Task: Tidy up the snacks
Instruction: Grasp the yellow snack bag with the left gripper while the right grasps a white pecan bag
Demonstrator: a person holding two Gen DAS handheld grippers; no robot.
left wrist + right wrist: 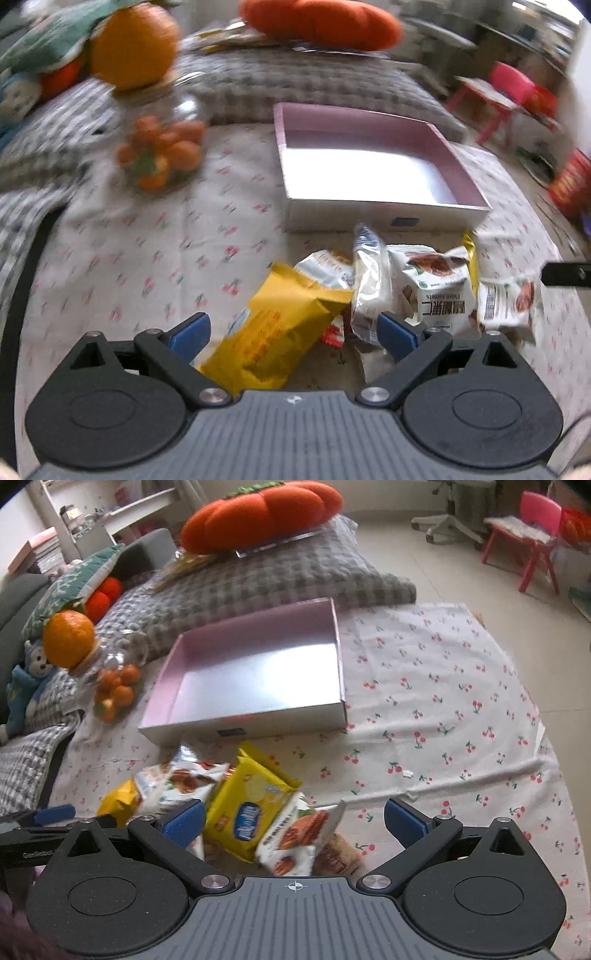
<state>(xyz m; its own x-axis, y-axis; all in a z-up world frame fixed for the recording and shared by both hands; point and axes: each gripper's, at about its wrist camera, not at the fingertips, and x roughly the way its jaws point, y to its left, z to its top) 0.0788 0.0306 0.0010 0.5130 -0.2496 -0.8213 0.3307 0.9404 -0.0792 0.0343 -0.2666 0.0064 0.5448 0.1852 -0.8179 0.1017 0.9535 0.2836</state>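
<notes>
Pink-walled box point(258, 627), yellow snack packet point(247, 805), cherry-print white cloth point(443, 720), seemingly grey-checked cushion point(258, 579)

Left gripper point(294, 334): matt black plastic arms, bright metal pivot pins, ribbed grey housing, blue pads point(190, 334) w/ fine rough texture. Right gripper point(293, 821): same build.

Snack packets: glossy crinkled film. Yellow packet point(273, 332) at 6 o'clock of the box looks shiny; white walnut packet point(437, 291) at 3 o'clock of it has a slick printed face.

Box point(354, 122): smooth cardboard, pink matt inner walls, floor w/ strong sheen.

Cherry-print cloth point(443, 720): thin woven fabric, matt, creased.

Jar point(166, 147), 9 o'clock of box: clear glass or plastic, can't tell which.

Grey checked cushion point(266, 579), 12 o'clock: soft, nubby cloth. Orange pumpkin pillow point(262, 513) on it: plush, fuzzy.
</notes>
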